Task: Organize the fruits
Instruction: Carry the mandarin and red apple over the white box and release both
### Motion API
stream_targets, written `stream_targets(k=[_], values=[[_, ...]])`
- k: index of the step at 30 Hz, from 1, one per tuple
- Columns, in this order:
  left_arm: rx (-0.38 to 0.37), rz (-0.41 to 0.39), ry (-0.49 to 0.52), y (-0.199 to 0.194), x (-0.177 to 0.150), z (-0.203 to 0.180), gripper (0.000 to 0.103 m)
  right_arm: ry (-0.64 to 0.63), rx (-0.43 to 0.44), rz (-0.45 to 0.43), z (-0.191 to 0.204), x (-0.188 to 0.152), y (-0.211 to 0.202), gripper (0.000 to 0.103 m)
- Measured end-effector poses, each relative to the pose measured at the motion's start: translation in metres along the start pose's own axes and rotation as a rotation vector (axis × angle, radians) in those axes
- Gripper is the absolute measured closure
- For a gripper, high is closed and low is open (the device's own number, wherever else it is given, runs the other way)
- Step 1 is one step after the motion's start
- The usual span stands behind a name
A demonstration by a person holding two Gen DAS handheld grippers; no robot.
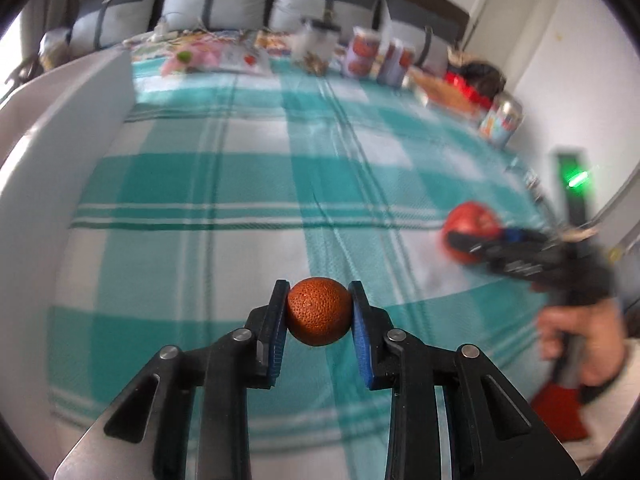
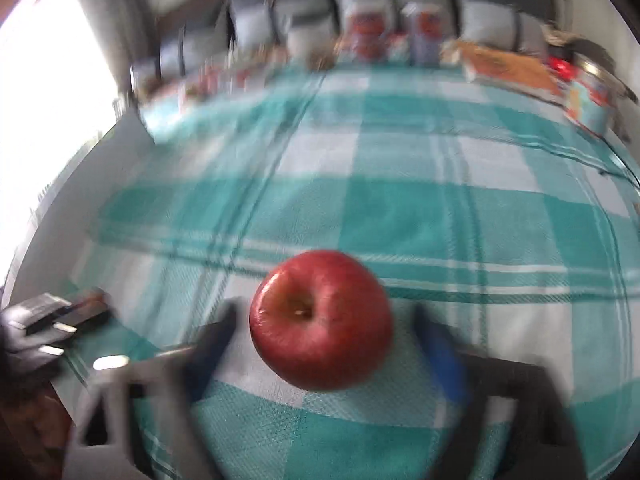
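A small orange (image 1: 319, 312) sits squeezed between the blue pads of my left gripper (image 1: 319, 294), which is shut on it and holds it above the teal and white checked blanket (image 1: 224, 184). In the right wrist view a red apple (image 2: 320, 320), stem hollow facing the camera, lies between the blurred fingers of my right gripper (image 2: 326, 316), which close on its two sides. From the left wrist view the same apple (image 1: 472, 218) shows at the right, with the right gripper (image 1: 470, 240) on it and a person's hand (image 1: 588, 340) behind. My left gripper (image 2: 60, 320) shows at the left edge.
A white panel (image 1: 60, 128) borders the blanket on the left. Grey cushions (image 1: 216, 4) line the far end, with printed packages (image 1: 362, 56), toys and a tin (image 1: 502, 120) in front of them. The blanket's right edge drops off near the apple.
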State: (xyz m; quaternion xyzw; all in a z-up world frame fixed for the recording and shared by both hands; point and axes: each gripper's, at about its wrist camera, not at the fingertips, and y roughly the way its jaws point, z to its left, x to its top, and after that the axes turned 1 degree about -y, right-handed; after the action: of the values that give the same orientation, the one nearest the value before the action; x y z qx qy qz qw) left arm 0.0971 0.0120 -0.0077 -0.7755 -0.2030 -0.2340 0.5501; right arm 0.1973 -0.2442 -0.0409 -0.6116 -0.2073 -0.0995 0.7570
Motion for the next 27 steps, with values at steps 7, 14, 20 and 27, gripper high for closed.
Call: stream_targets(k=[7,14,20,27], values=[[-0.013,-0.162,-0.239,-0.124,0.037,0.085,0.074,0.034,0.207,0.003,0.048,0.026,-0.022,0.034],[0.197,-0.109,-0.476,-0.120,0.071,0.228,0.074,-0.140,0.516,-0.034,0.219,0.106,-0.050,0.034],[0.293,0.112,-0.604,-0.068,0.045,0.295,0.073,-0.405,0.541,0.027,0.384,0.136,-0.024,0.034],[0.393,0.143,-0.650,-0.079,0.025,0.321,0.041,-0.686,0.352,0.171,0.476,0.113,0.048,0.034]])
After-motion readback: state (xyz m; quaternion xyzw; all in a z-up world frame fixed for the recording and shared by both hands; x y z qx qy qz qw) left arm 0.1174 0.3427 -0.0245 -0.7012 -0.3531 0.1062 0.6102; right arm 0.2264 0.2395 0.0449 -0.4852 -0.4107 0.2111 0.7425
